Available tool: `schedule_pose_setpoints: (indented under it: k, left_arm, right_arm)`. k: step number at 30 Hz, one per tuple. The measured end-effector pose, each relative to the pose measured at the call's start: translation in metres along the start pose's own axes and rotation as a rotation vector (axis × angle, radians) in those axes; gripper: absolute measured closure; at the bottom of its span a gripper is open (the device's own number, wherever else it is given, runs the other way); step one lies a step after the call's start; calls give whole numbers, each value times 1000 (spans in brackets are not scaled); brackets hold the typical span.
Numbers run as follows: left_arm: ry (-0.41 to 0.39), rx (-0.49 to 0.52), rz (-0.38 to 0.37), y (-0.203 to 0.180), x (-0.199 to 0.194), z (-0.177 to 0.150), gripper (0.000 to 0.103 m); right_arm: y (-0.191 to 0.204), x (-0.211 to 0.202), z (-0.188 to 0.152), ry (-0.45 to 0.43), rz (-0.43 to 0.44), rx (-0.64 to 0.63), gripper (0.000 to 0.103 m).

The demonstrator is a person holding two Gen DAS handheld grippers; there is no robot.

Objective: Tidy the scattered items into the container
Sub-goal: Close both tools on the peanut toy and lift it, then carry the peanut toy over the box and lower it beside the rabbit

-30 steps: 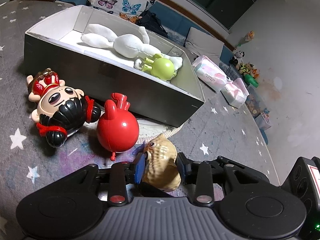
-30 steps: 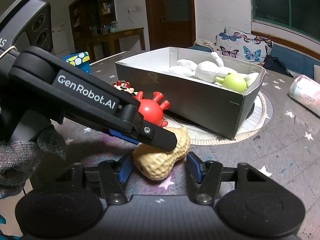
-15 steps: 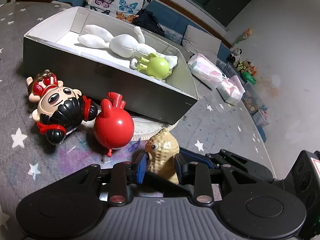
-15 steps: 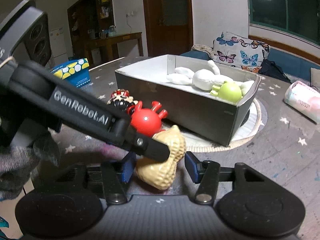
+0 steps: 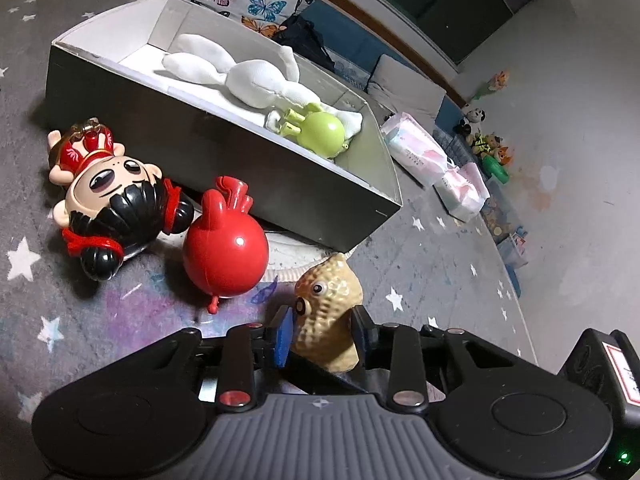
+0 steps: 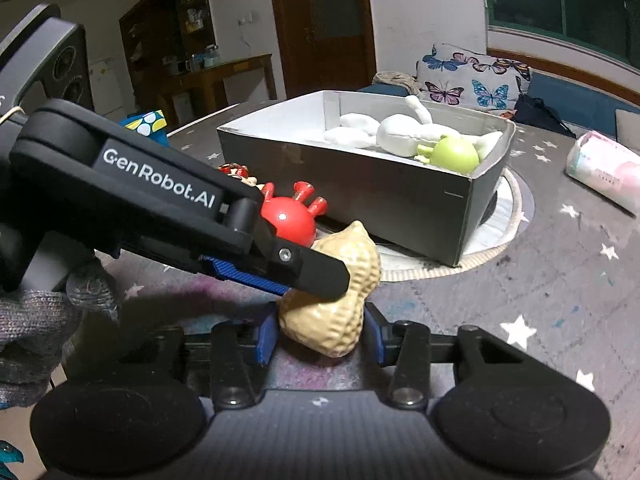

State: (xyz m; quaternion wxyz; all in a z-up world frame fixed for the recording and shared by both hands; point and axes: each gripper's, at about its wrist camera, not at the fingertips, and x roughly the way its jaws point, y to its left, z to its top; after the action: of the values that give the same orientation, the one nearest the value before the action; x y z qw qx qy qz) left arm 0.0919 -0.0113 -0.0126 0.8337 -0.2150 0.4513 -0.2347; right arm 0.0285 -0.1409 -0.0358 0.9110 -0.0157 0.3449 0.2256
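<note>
A grey table cloth with white stars (image 5: 432, 264) covers the table. On it sits a round pale mat (image 6: 516, 216) under a big grey cardboard box (image 5: 224, 160). Beside the box lie a big-headed doll in red (image 5: 108, 200) and a round red plastic toy (image 5: 226, 252) — touching each other. Two soft pink tissue packs (image 5: 436, 168) lie further off.
</note>
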Motion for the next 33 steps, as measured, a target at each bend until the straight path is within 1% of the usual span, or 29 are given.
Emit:
schedule_pose_setpoints:
  k: [4,7,10,15,20,23,27,30,33]
  left_arm:
    - [-2,-6,-12,1,-1,0,69]
    - [-8,-6,-17,0,-4,0,69]
    - [-39,4,-34,-6,-15,4,69]
    - [-124,27,-61,-20,-32,28,69]
    - [-181,15,-69,-22,-32,68,69]
    - [-188,-20,-65,-15,-24,95,69]
    - [-178,-71,-56,1,-7,125,70]
    - [-151,-129,-56,21,11,144,70]
    - [-115,-187,-53,39,30,154,70]
  right_arm:
    - [0,-3,-2,-7,3,18,59]
    - [2,-7,-1,-13,0,8,59]
    - [5,-16,6,-39,-2,-20,59]
    - [5,-27,40,-100,-19,-86,59]
    - [-6,-15,85,-120,-20,-138,59]
    - [-16,1,110,-100,-10,-146,59]
    - [-30,33,138,-48,16,-142,59]
    - [-40,60,151,3,34,-121,59]
    - [-49,87,157,60,47,-113,59]
